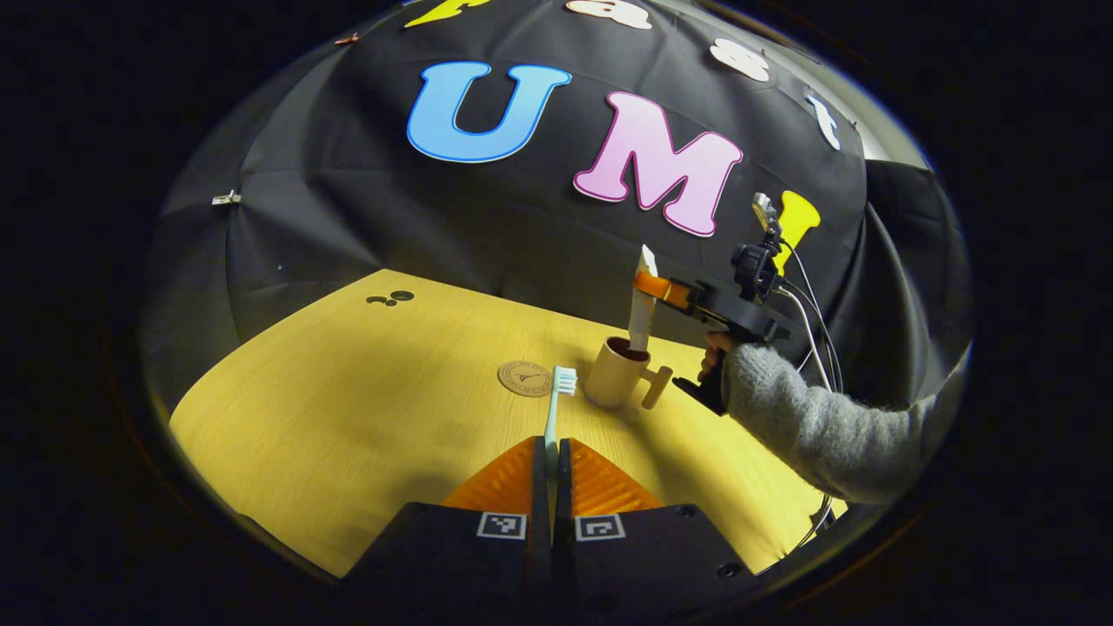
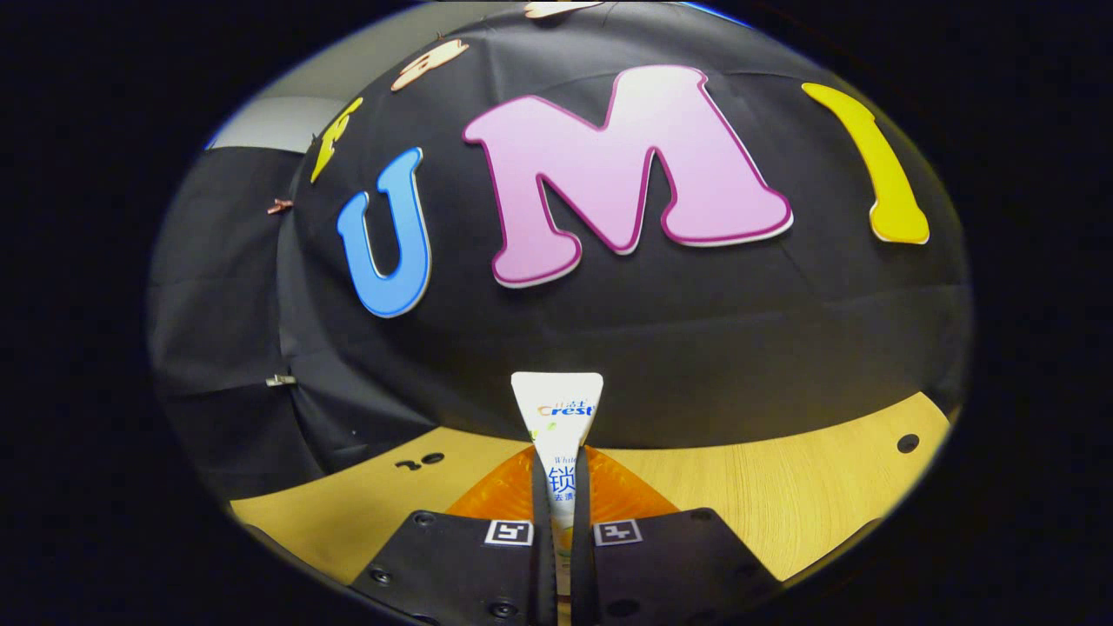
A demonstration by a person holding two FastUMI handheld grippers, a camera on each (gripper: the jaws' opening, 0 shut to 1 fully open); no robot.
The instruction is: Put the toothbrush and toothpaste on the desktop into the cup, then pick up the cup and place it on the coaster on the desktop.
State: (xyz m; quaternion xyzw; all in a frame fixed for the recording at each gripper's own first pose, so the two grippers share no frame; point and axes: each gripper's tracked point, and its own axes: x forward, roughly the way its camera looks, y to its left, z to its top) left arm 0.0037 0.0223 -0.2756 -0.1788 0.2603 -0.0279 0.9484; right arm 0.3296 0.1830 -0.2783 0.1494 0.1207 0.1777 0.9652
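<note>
My left gripper (image 1: 551, 445) is shut on a light-blue toothbrush (image 1: 554, 416), whose white bristle head points up and away, just short of the cup. The beige cup (image 1: 614, 374), handle to its right, stands on the wooden table (image 1: 348, 409). A round brown coaster (image 1: 525, 378) lies just left of the cup. In the left gripper view, the right gripper (image 1: 650, 284) holds a white toothpaste tube (image 1: 642, 315) upright, its lower end inside the cup. In the right gripper view, the right gripper (image 2: 561, 476) is shut on the toothpaste tube (image 2: 557, 409), crimped end up.
A hand in a grey knitted sleeve (image 1: 817, 426) reaches in from the right, holding the right gripper, with cables trailing behind. Small dark holes (image 1: 391, 297) mark the table's far left corner. The black cloth wall stands close behind the table (image 2: 783, 487).
</note>
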